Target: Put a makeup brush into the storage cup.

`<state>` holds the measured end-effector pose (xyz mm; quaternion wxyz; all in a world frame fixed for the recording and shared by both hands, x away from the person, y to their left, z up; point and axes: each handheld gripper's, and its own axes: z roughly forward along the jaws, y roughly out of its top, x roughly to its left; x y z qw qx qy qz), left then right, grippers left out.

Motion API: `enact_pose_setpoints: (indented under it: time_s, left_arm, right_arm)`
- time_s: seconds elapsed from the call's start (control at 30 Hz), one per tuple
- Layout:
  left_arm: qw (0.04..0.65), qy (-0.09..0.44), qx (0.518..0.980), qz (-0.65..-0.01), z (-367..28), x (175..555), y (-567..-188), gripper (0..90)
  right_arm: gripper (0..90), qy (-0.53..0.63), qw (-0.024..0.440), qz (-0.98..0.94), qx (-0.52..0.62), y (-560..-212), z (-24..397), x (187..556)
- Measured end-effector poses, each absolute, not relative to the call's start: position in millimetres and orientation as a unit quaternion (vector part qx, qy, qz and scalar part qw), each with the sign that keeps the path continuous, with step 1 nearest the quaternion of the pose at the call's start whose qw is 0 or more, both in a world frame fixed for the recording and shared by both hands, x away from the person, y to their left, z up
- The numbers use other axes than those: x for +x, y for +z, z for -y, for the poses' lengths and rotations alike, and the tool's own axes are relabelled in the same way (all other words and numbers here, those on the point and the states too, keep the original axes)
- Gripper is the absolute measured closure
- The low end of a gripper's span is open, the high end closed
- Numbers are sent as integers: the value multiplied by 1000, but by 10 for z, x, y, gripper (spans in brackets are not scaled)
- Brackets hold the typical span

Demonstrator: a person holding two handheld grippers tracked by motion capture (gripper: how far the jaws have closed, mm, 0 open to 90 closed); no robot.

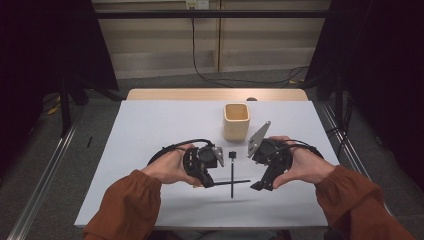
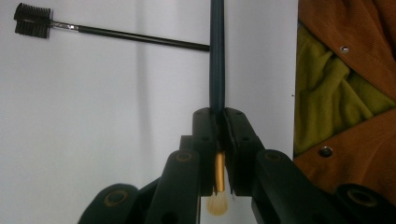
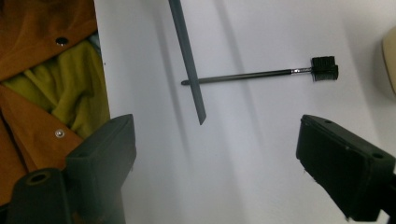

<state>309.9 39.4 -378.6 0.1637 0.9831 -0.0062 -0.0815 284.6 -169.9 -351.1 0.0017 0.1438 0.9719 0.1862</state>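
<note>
My left gripper (image 1: 210, 181) (image 2: 218, 114) is shut on a slim dark makeup brush (image 2: 217, 60), near its gold ferrule (image 2: 219, 172) and pale bristles. The brush handle (image 1: 235, 182) points right, just above the white table (image 1: 150, 130), and crosses over a black brow comb brush (image 1: 232, 172) lying flat. That comb's head (image 2: 32, 21) (image 3: 324, 68) points toward a beige cup (image 1: 236, 120). My right gripper (image 1: 262, 184) (image 3: 224, 158) stands open a little right of the handle's tip (image 3: 201, 116), with nothing between its jaws.
The beige cup stands upright behind both grippers, and its edge (image 3: 390, 60) shows in the right gripper view. The person's orange jacket (image 2: 355, 42) and yellow-green top (image 3: 70, 88) sit at the table's near edge. Bare white table lies to the left and at the back.
</note>
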Motion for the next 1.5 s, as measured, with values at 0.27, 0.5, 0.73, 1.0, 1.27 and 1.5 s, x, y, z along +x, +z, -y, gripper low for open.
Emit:
enact_pose_setpoints:
  time_s: [0.27, 0.5, 0.73, 1.0, 1.27, 1.5]
  left_arm:
    - [154, -83, 985, 9, -369, 3092, -3791, 838]
    - [154, -79, 985, 9, -364, 3101, -3797, 838]
    - [159, -82, 984, 7, -377, 3082, -3793, 838]
    - [166, -87, 982, 10, -378, 3083, -3773, 838]
    - [166, -87, 982, 10, -390, 3070, -3755, 838]
    - [161, -90, 983, 9, -385, 3069, -3787, 838]
  right_arm:
    - [304, 140, -10, -985, 98, -3587, 1598, 2845]
    - [452, 115, -33, -989, 83, -3683, 1541, 2869]
    - [511, 119, -34, -989, 77, -3709, 1487, 2872]
    - [619, 135, -35, -988, 68, -3740, 1424, 2889]
    - [693, 139, -40, -987, 66, -3808, 1380, 2904]
    - [741, 142, -44, -987, 63, -3835, 1367, 2900]
